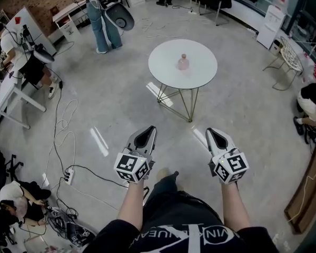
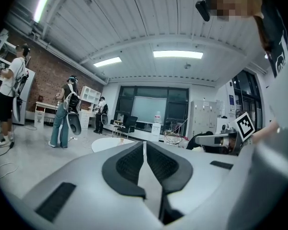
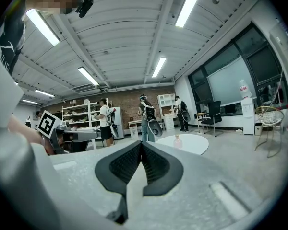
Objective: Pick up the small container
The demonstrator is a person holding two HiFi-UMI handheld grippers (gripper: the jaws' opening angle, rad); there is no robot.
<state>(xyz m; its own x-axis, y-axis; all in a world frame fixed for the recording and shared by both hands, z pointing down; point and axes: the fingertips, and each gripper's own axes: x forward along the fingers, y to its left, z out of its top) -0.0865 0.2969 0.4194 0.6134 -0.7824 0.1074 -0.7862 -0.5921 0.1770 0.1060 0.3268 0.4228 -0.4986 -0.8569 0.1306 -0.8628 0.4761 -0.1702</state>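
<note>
Clenched and empty, the left gripper point(image 1: 146, 136) and right gripper point(image 1: 214, 137) are facing the distant small container point(image 1: 183, 62); approaching and opening seem next.

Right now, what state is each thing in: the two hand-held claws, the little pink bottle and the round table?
small container: upright on the table, untouched.
round table: standing, bearing only the container.
left gripper: jaws shut, empty, short of the table.
right gripper: jaws shut, empty, short of the table.
</note>
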